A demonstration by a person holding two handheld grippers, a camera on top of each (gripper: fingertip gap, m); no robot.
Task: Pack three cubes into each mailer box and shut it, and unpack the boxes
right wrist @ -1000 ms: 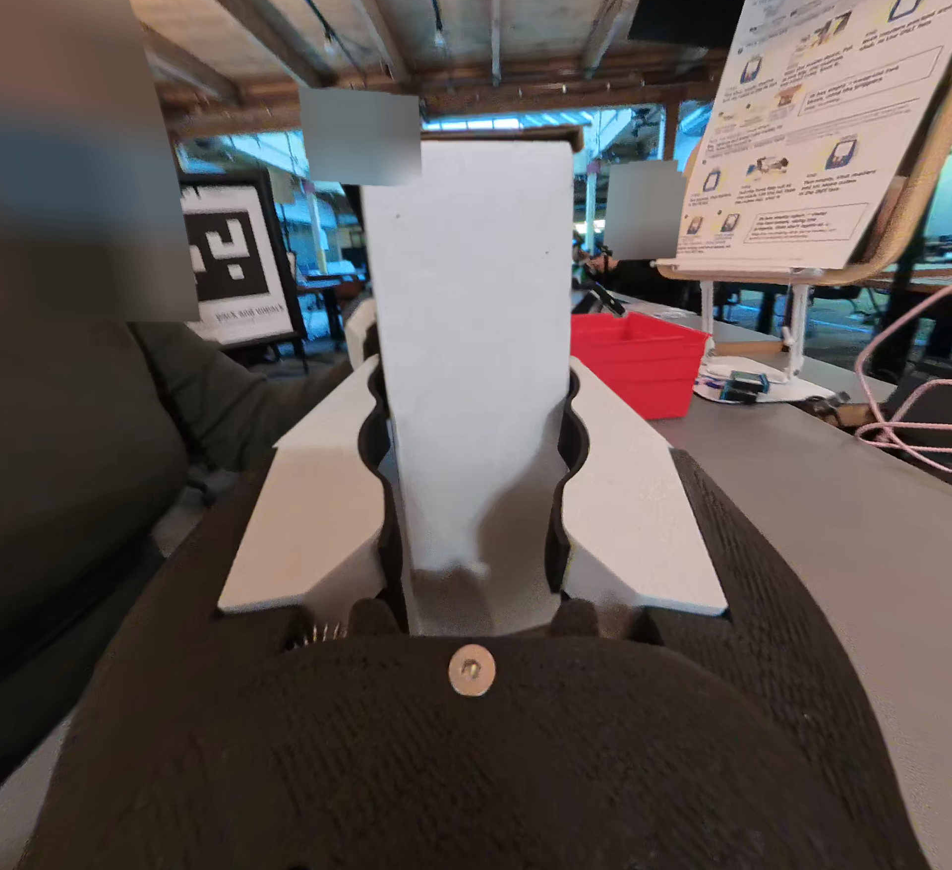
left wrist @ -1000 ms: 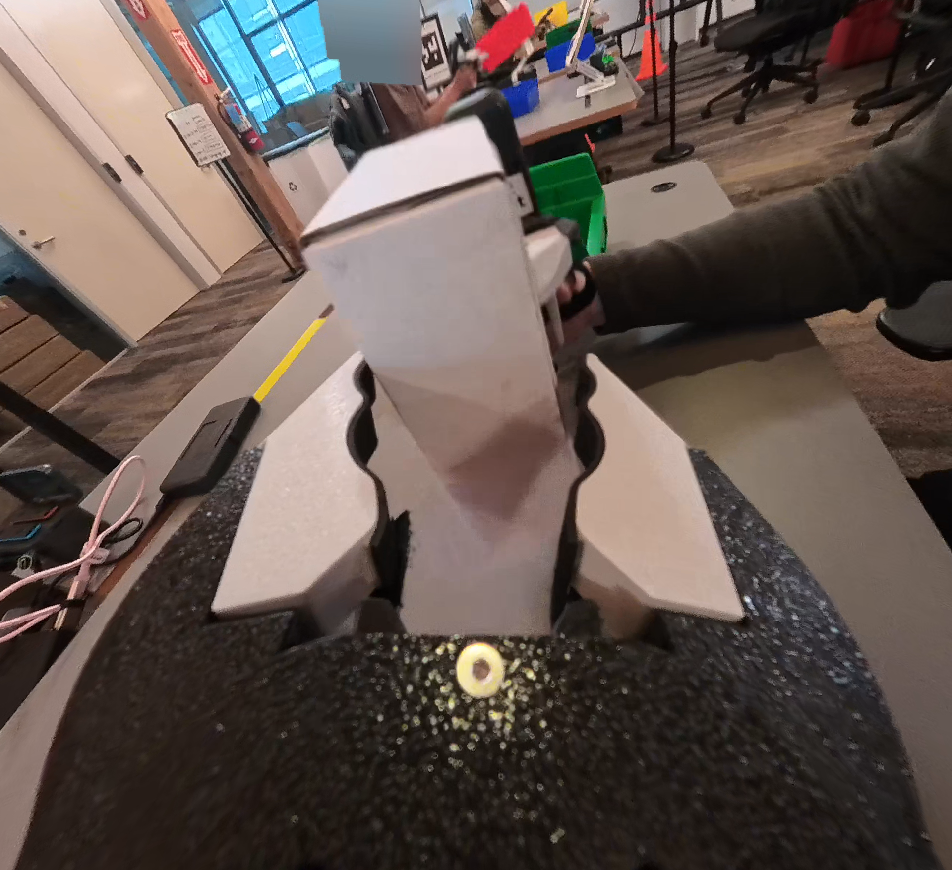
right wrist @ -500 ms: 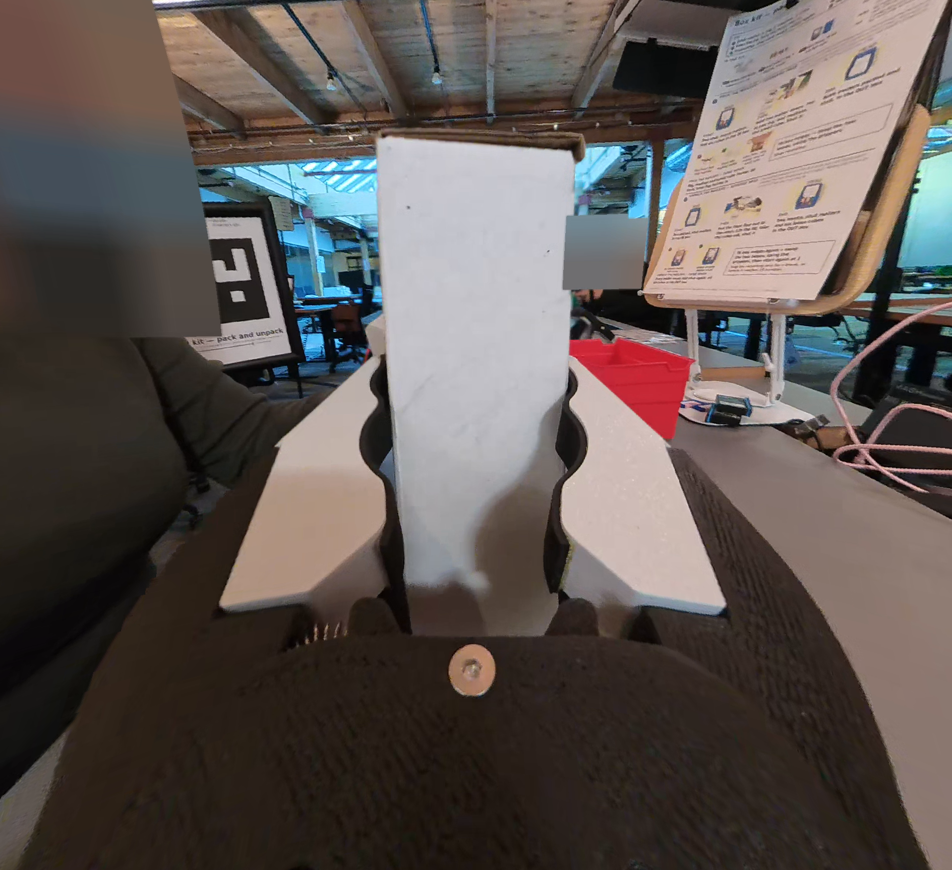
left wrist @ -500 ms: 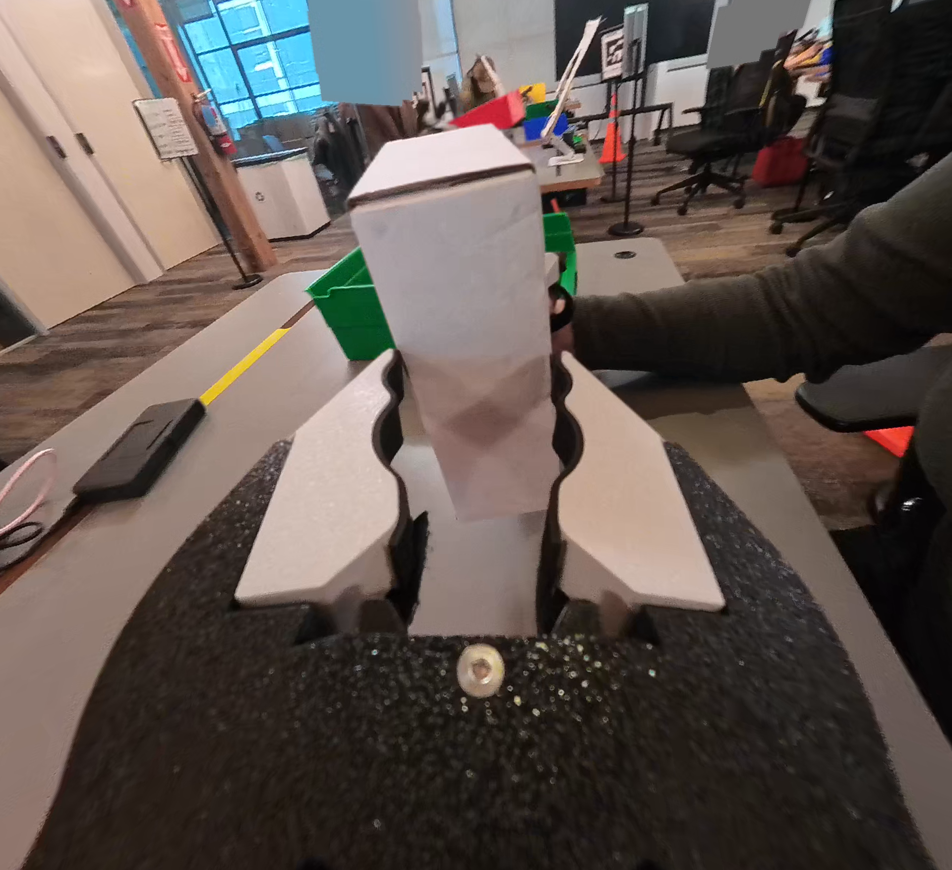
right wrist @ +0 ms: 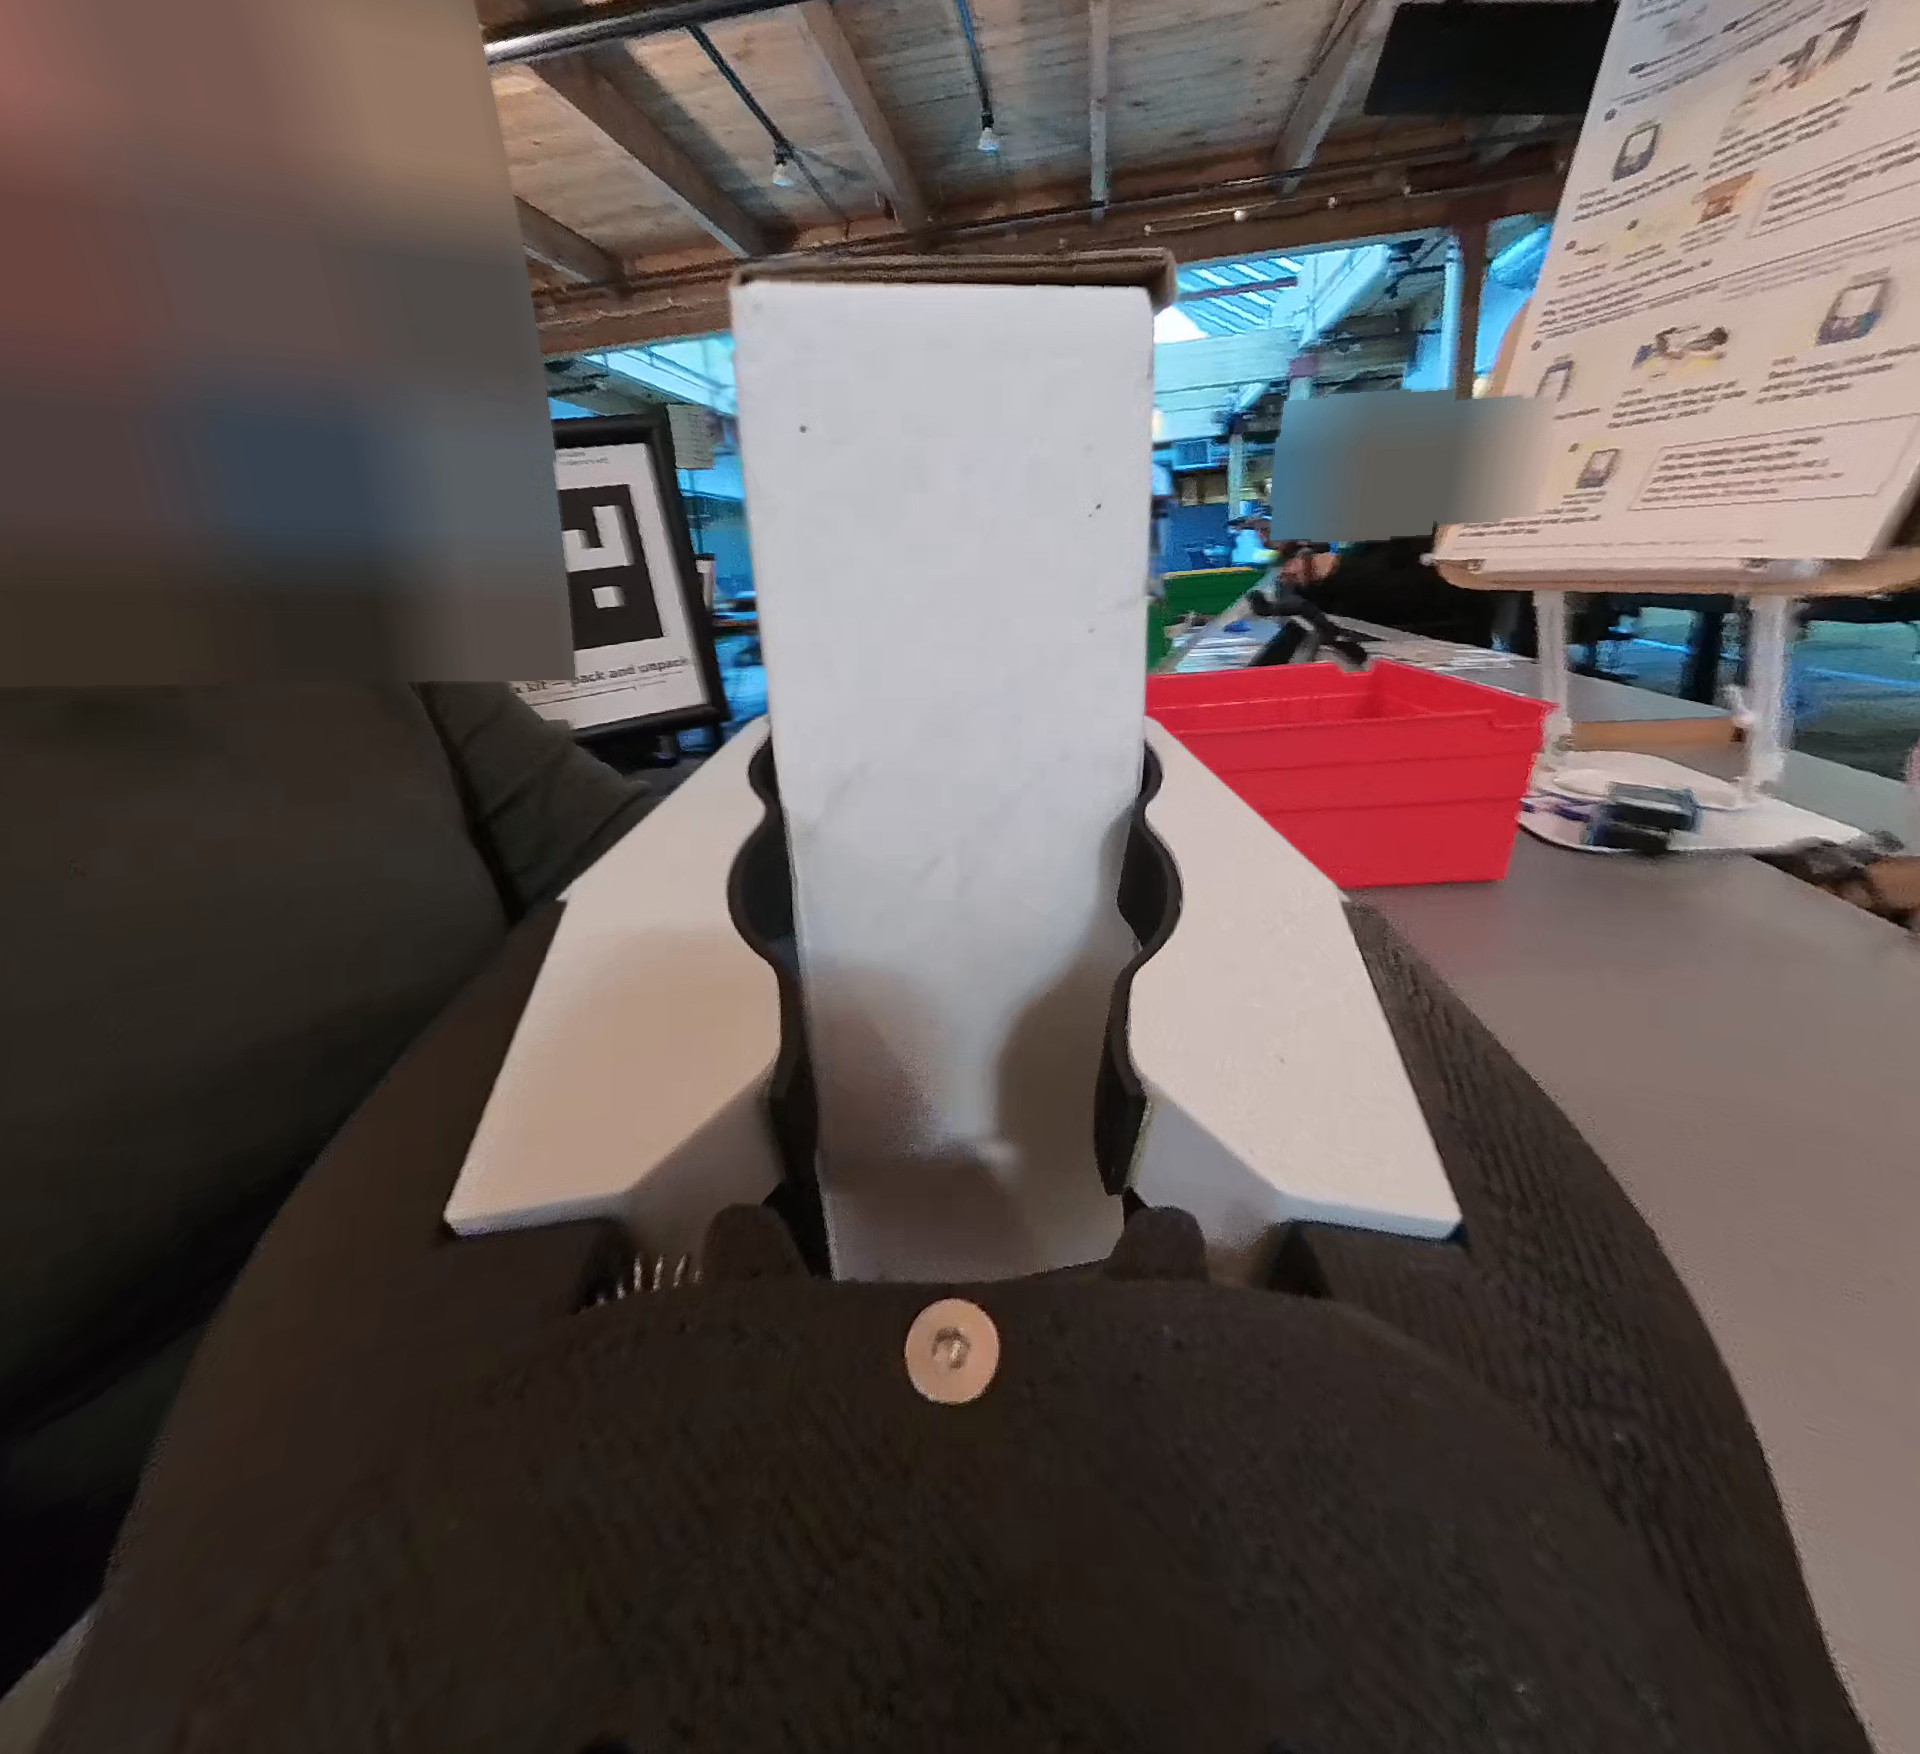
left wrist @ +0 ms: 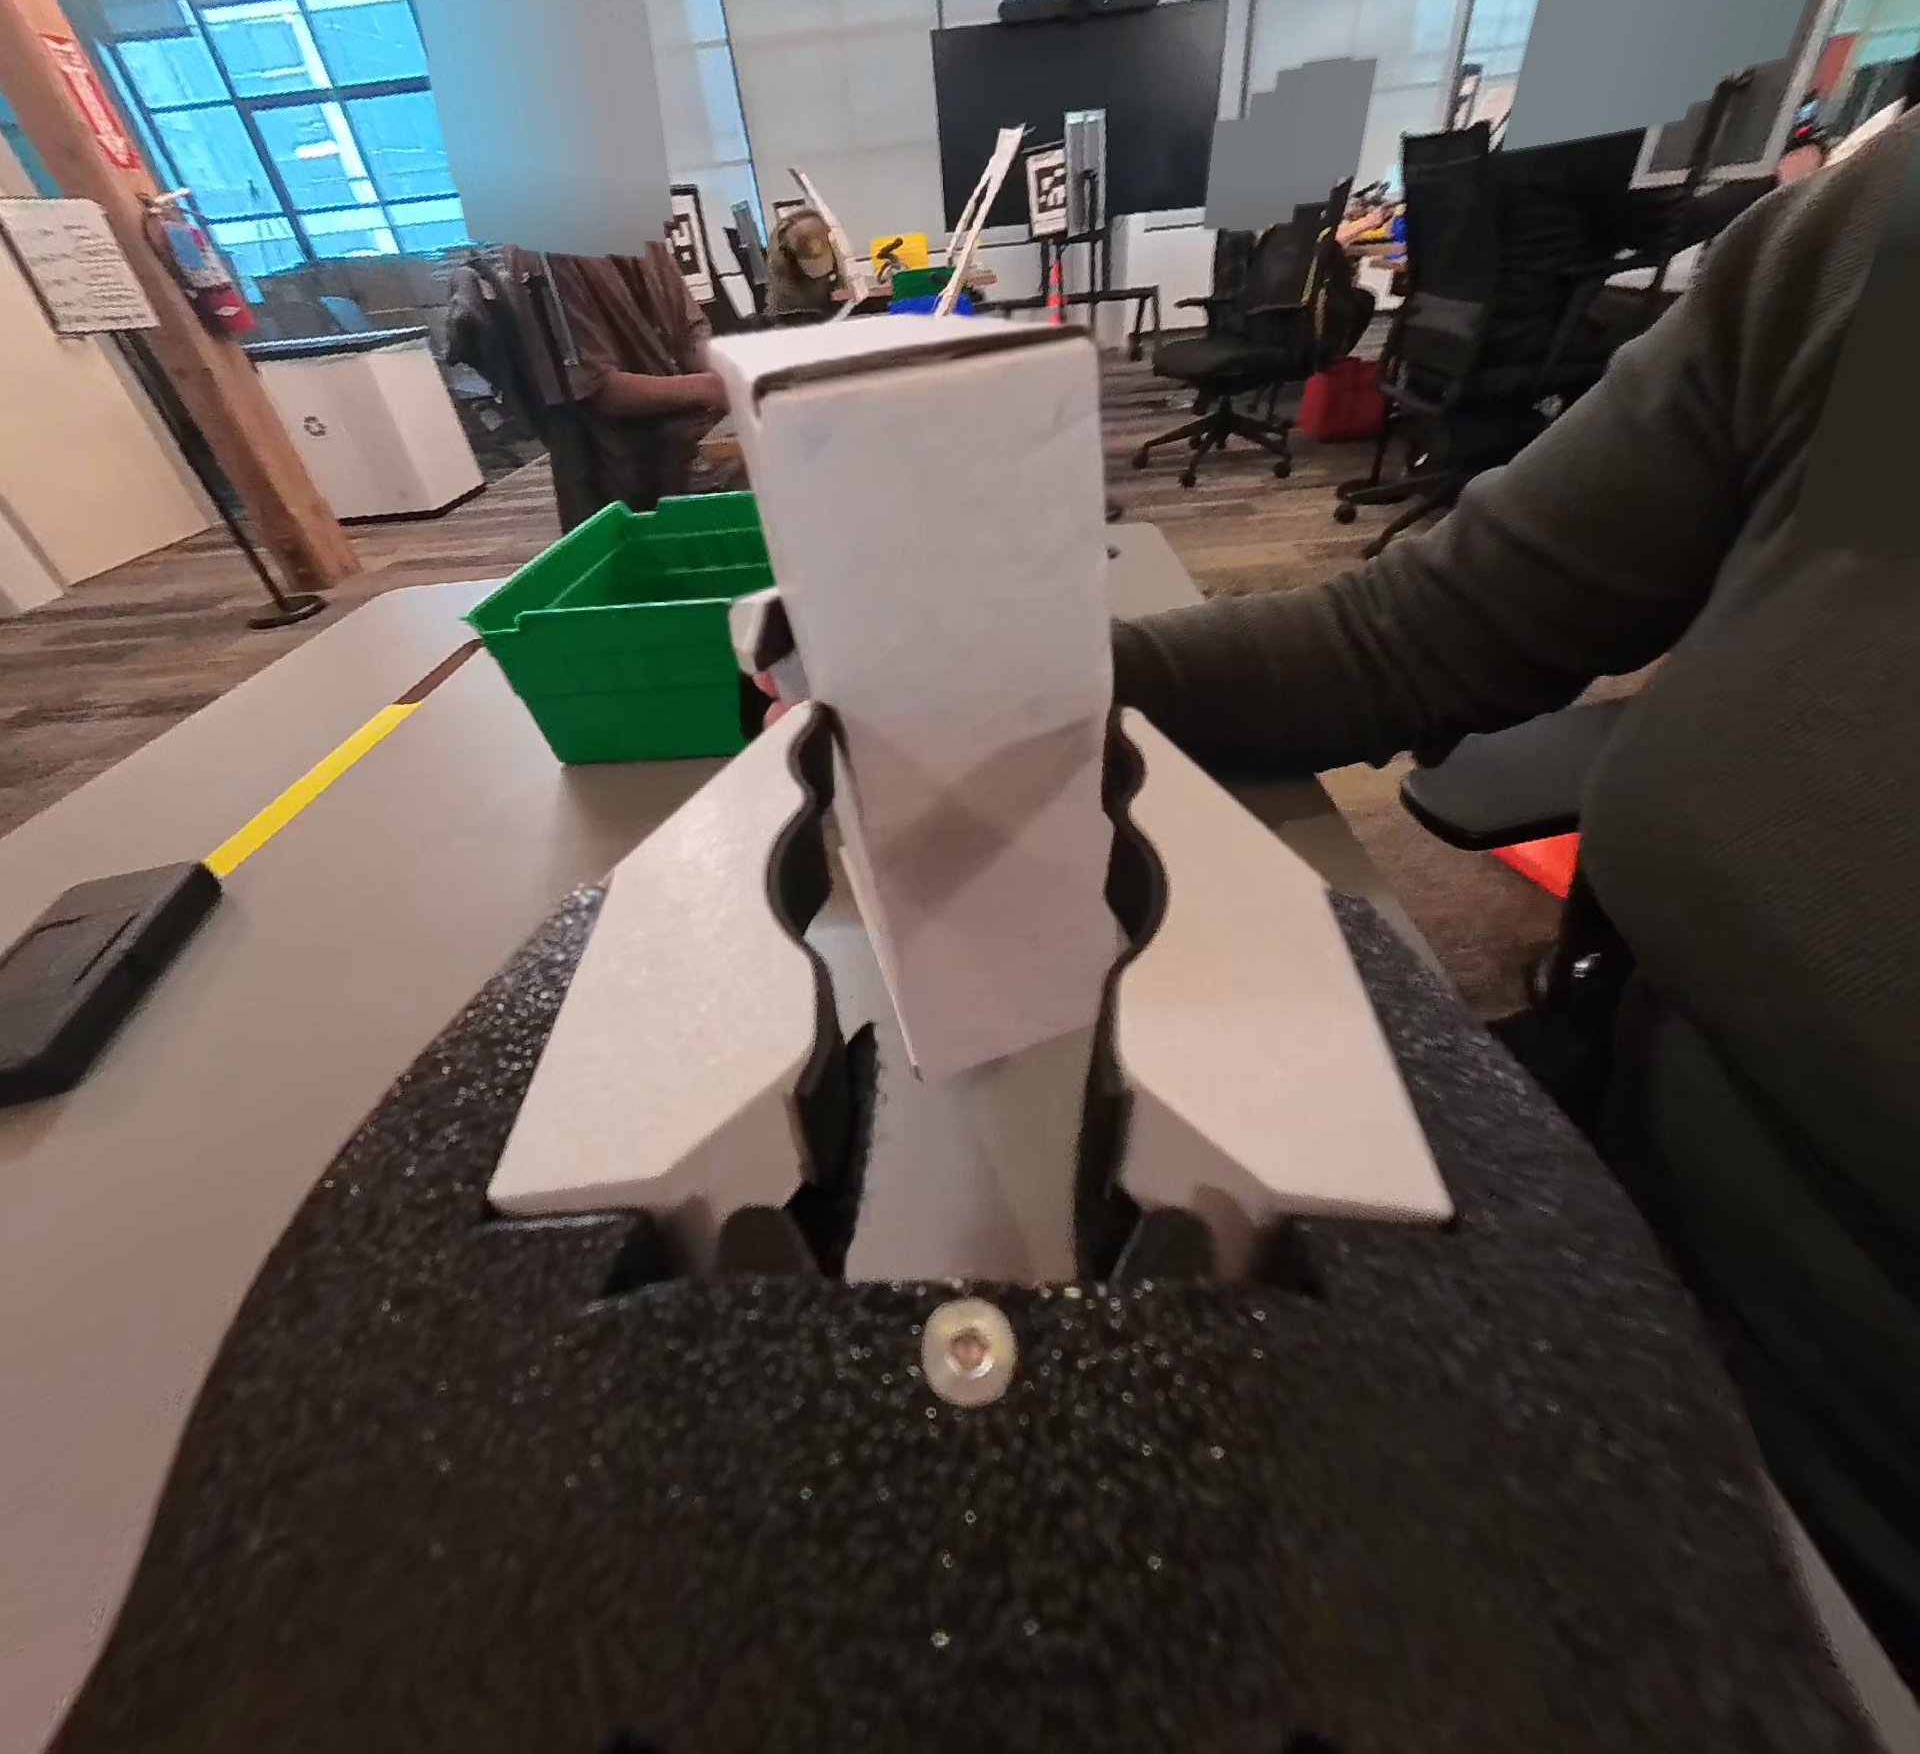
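One white mailer box [left wrist: 940, 665], lid closed, is held above the grey tabletop [left wrist: 343, 883] between two grippers. In the left wrist view, the left gripper [left wrist: 961, 883] has its fingers pressed against the box's sides, the carton rising toward 12 o'clock; in the right wrist view, the right gripper [right wrist: 951, 956] likewise pinches the box [right wrist: 945, 665] from its opposite end. Farther off on the tabletop: one green bin [left wrist: 634, 634] at 11 o'clock in the left view, one red bin [right wrist: 1351, 779] at 2 o'clock in the right. No cubes are visible.
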